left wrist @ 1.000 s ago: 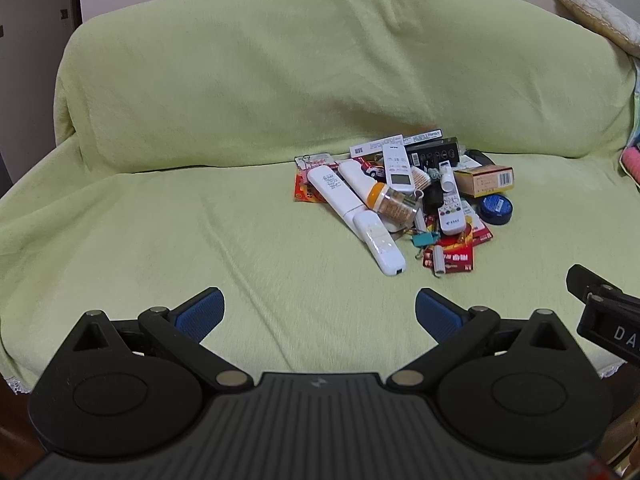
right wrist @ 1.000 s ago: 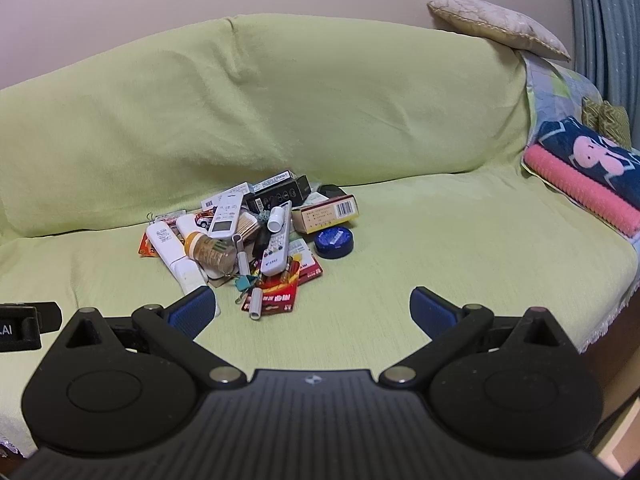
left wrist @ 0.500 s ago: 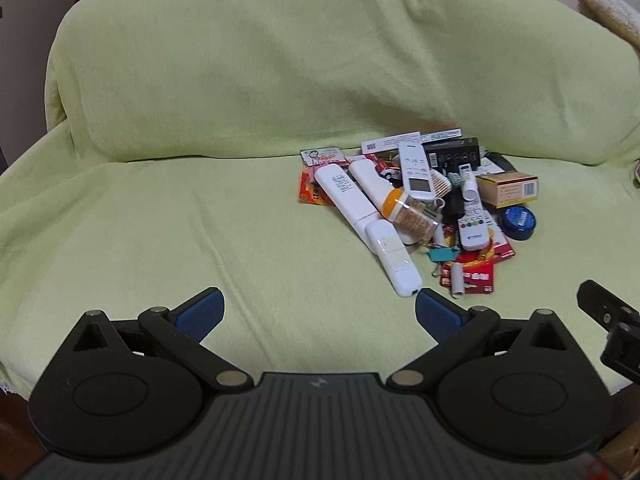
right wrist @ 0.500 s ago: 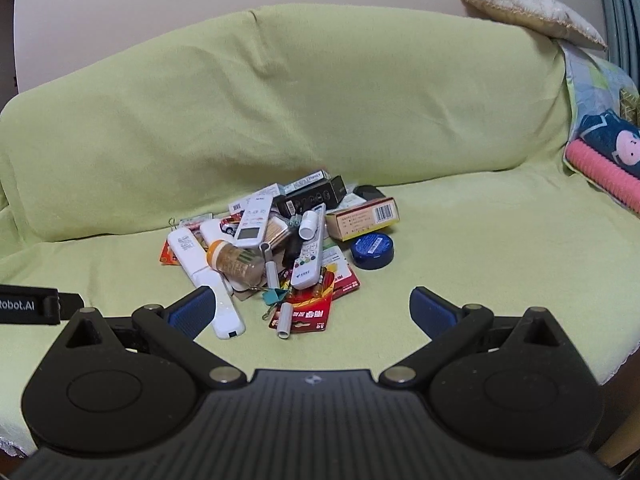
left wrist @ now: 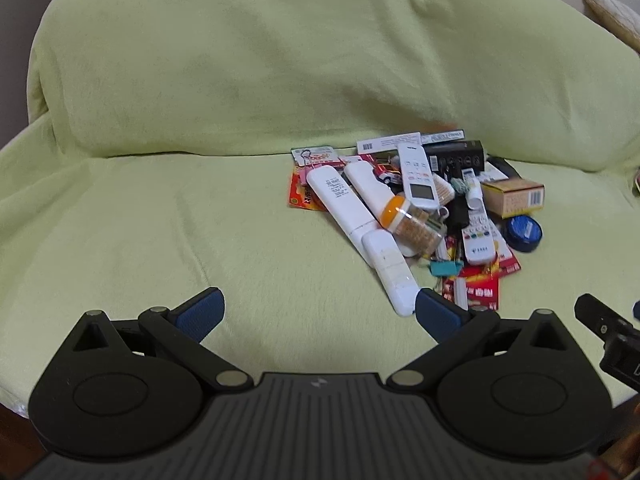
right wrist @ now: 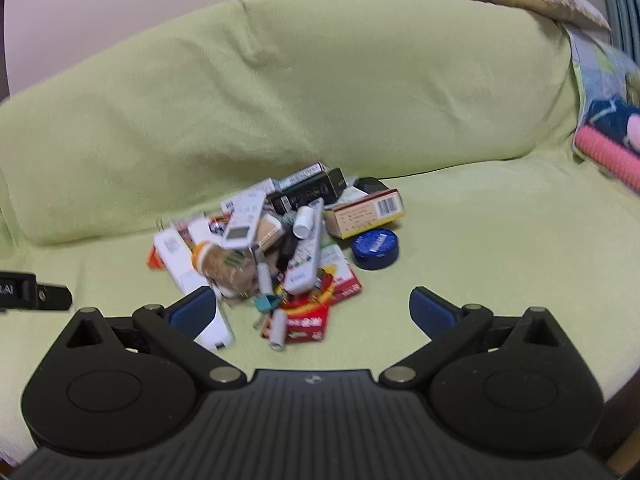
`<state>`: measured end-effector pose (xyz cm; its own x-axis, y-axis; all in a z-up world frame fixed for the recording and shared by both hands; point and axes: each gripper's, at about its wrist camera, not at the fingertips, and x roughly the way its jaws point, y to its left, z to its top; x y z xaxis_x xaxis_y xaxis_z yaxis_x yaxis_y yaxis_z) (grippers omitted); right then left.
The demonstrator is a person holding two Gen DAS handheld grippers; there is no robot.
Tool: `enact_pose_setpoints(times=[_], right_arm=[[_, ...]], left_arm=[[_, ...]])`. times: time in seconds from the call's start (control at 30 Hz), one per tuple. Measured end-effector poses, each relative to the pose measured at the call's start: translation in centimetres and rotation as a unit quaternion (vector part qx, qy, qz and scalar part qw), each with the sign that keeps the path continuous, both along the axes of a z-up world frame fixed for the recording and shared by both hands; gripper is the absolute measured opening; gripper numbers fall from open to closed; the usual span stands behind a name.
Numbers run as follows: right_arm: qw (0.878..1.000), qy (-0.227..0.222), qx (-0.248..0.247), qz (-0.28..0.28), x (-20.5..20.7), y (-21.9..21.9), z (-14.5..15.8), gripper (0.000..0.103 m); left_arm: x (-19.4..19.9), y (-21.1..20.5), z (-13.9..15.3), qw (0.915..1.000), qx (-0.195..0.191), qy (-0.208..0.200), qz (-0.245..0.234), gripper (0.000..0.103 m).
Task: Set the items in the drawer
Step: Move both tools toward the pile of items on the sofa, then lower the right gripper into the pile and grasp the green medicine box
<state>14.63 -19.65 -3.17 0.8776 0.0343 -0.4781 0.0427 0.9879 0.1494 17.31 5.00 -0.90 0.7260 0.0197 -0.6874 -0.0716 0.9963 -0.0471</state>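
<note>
Both grippers have closed in on the pile [left wrist: 416,208] mid-sofa [left wrist: 160,220], left gripper [left wrist: 318,310] and right gripper [right wrist: 310,306] spread wide, empty; the long white remote [left wrist: 348,204] looks light, stiff, slick, best pinched across its middle; the blue tin [right wrist: 375,249] looks small, rigid

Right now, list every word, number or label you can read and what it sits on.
"AI": left gripper's body, at the right wrist view's left edge; the rest is cut off.
Barcode, digits unreadable: yellow box.
Red packets: print too blurred.
White remotes: button labels too small.
</note>
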Motion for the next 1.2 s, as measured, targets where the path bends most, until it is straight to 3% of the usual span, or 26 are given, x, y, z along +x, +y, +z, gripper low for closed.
enact_pose_setpoints(times=[0.1,0.3,0.5,0.57,0.7,0.8,0.9,1.03,1.2], right_arm=[[1.0,0.0,0.012,0.006,0.9,-0.3,-0.7,0.102],[1.0,0.015,-0.014,0.018,2.9,-0.2,-2.0,0.102],[0.996,0.048,-0.061,0.031,5.8,0.0,-3.3,0.101],[0.996,0.056,-0.055,0.041,6.8,-0.3,-3.5,0.101],[0.996,0.057,-0.027,0.064,9.2,-1.1,-3.4,0.089],[0.995,0.048,-0.032,0.075,11.6,-1.4,-3.2,0.088],[0.992,0.033,-0.072,0.102,14.0,-1.3,-3.0,0.086],[0.979,0.019,-0.136,0.15,17.3,-0.9,-3.0,0.073],[0.955,-0.001,-0.214,0.207,21.4,0.0,-2.8,0.067]], left_arm=[[0.9,0.5,-0.5,0.9999,-0.009,0.001,0.012,0.102],[2.6,1.0,-1.7,0.9999,-0.009,0.005,-0.008,0.102],[4.6,0.2,-2.5,0.9992,0.036,0.006,-0.015,0.102],[5.5,0.0,-2.7,0.9989,0.042,0.007,-0.017,0.102],[7.4,-0.1,-3.1,0.9989,0.036,0.013,-0.027,0.102],[9.2,-0.3,-3.2,0.9982,0.031,0.015,-0.049,0.102],[11.2,-0.4,-3.2,0.9965,0.027,0.015,-0.077,0.102],[14.1,-0.5,-2.9,0.9936,0.041,0.006,-0.105,0.102],[18.0,-1.3,-2.9,0.99,0.061,-0.001,-0.127,0.102]])
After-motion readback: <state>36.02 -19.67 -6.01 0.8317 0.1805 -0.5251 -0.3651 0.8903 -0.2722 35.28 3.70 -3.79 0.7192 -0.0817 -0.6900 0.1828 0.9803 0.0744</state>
